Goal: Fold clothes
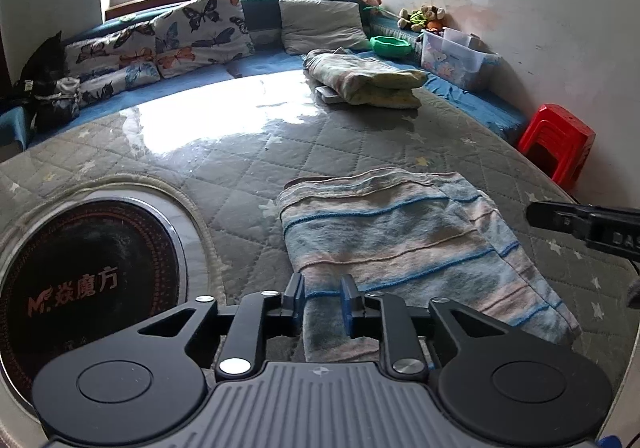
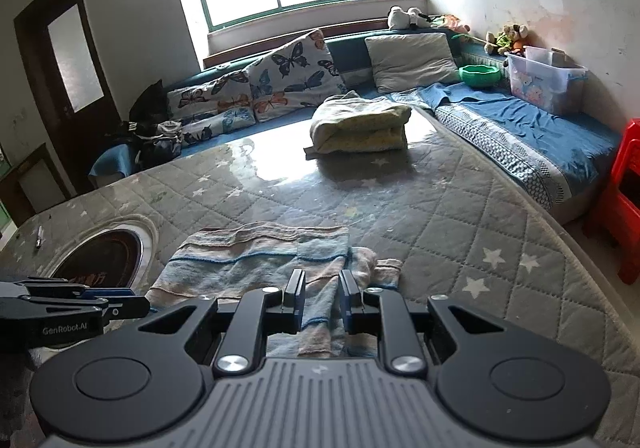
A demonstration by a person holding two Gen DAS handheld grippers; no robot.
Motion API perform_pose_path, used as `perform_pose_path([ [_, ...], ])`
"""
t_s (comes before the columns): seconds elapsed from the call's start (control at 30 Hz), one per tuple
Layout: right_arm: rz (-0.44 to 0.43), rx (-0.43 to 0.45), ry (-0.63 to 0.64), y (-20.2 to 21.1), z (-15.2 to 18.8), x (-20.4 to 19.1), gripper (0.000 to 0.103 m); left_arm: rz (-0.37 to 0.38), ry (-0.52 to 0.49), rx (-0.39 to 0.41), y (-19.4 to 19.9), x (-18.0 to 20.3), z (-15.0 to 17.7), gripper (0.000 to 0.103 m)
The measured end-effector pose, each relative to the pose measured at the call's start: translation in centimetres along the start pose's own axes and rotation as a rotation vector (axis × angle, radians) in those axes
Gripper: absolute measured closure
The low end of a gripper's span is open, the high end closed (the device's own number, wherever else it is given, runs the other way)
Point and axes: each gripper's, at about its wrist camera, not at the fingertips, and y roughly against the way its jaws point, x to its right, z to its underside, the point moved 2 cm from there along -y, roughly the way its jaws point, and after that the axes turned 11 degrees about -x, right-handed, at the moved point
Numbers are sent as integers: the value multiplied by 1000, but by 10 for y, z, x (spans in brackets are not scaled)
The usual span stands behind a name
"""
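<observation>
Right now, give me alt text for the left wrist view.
The left gripper, fingers slightly apart, sits over the near edge of a striped folded towel on a quilted grey table cover. A round cooktop lies to its left.

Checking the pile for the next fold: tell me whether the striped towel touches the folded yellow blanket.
Apart. The right wrist view shows bare quilted cover between the striped towel and the folded yellow blanket.
</observation>
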Motion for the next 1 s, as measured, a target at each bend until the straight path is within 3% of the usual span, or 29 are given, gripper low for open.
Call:
perform_pose_path([
  [0.47, -55, -68, 107, -54, -25, -38, 85, 33, -112, -17, -3, 25, 35, 76],
  [0.7, -10, -117, 124, -89, -34, -40, 85, 21, -169, -18, -8, 34, 46, 76],
  [1.0, -32, -97, 120, -91, -46, -44, 85, 30, -179, -13, -7, 33, 51, 74],
])
